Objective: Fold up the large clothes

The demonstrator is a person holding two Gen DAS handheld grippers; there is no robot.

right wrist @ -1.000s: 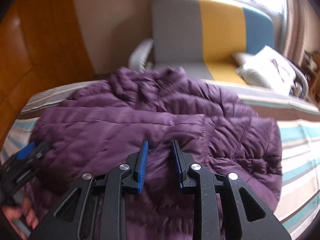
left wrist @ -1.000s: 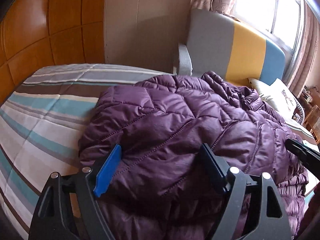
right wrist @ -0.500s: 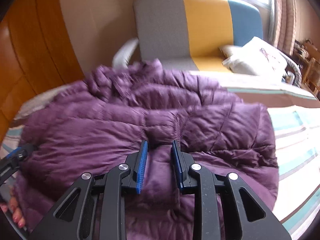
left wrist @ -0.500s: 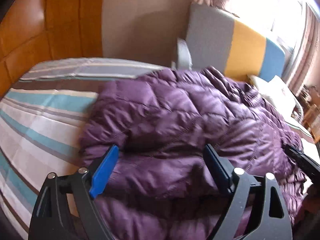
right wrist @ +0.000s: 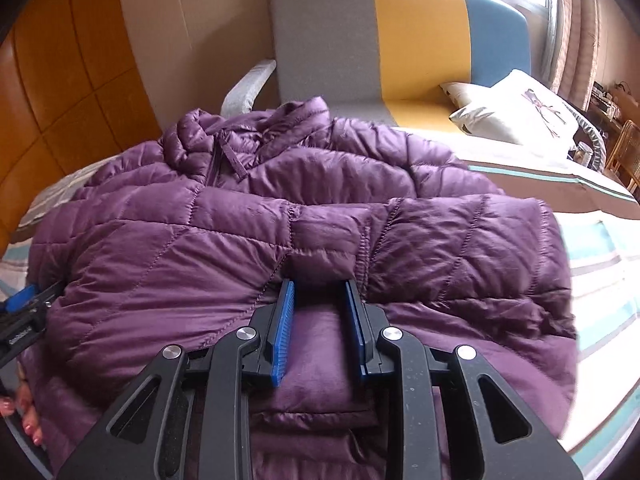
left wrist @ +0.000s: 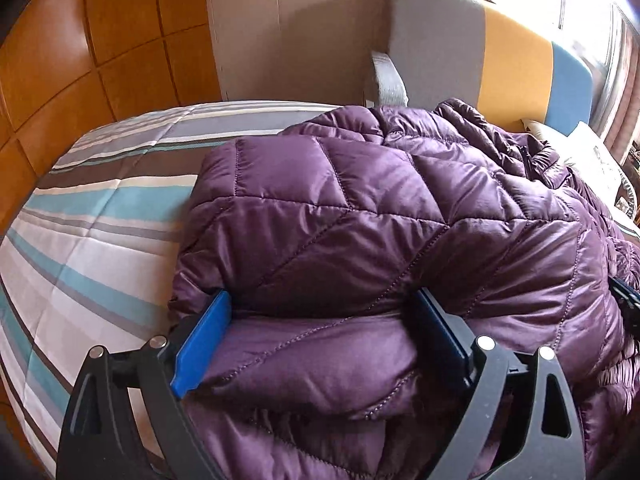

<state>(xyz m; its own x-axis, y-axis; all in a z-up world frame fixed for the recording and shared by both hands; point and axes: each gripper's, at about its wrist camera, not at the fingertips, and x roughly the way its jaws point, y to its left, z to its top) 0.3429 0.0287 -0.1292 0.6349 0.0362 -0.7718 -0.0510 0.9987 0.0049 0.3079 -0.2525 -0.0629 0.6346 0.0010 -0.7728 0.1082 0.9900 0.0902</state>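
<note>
Purple jacket (left wrist: 360, 216) fold fills the spread left gripper (left wrist: 320, 344); right gripper (right wrist: 320, 328) pinches its hem

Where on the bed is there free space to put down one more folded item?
The striped bedspread is bare left of the purple jacket, out to its own edge. A second bare strip lies right of the jacket. The middle is crowded: the jacket fills it, with the left gripper and right gripper at its near fold.
</note>
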